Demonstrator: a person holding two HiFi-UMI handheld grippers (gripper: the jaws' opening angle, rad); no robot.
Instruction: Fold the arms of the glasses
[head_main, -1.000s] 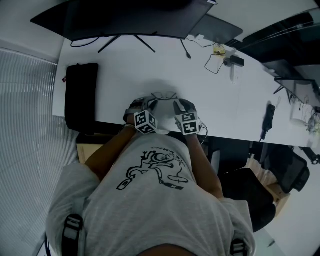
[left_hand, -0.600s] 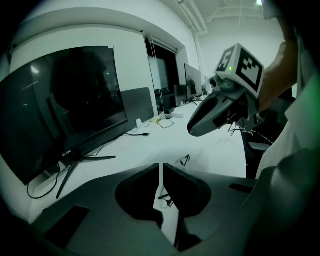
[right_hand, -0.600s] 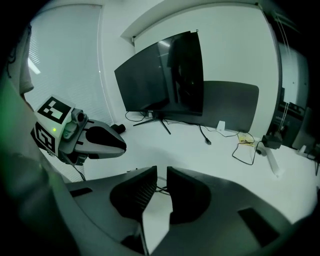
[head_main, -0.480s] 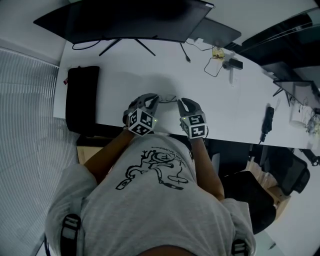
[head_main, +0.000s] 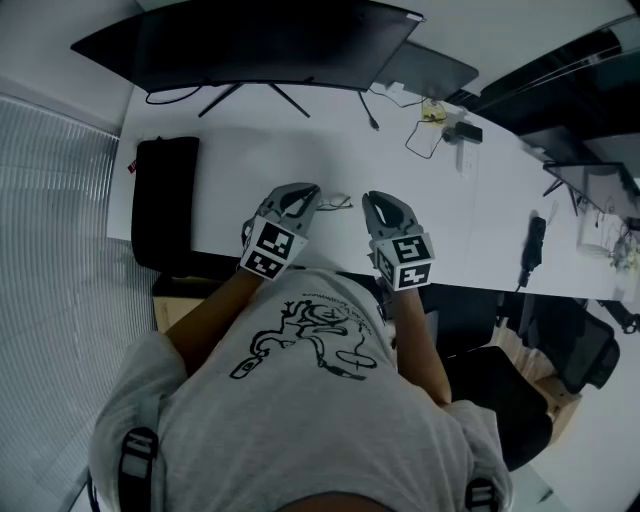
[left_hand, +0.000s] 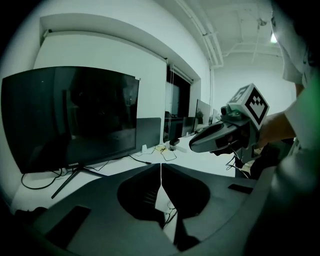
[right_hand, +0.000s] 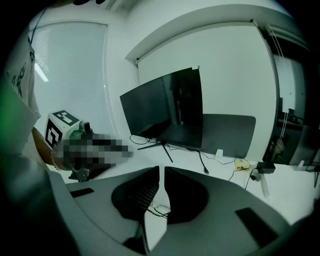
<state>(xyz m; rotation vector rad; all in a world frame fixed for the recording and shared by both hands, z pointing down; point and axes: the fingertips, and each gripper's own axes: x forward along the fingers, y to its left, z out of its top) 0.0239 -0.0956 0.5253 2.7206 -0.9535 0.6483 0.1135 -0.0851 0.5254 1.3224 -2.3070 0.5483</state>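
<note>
The thin-framed glasses (head_main: 336, 202) lie on the white table (head_main: 230, 160), between and below my two grippers. Neither gripper touches them. My left gripper (head_main: 305, 190) hangs above the table with its jaws shut and empty; in the left gripper view (left_hand: 161, 166) the glasses (left_hand: 170, 216) show on the table far below. My right gripper (head_main: 375, 200) also hangs above the table. Its jaws have just been closing with nothing between them, and only a thin slit remains (right_hand: 161, 171). In the right gripper view the glasses (right_hand: 159, 209) lie beneath it.
A large dark monitor (head_main: 260, 40) stands at the back of the table. A black case (head_main: 163, 200) lies at the left edge. Cables and small devices (head_main: 440, 120) lie at the back right, and a black stick-shaped object (head_main: 535, 240) at the right.
Both grippers have risen off the table and away from the glasses, which stay lying there. The left gripper has also rolled. The right jaws have narrowed.
</note>
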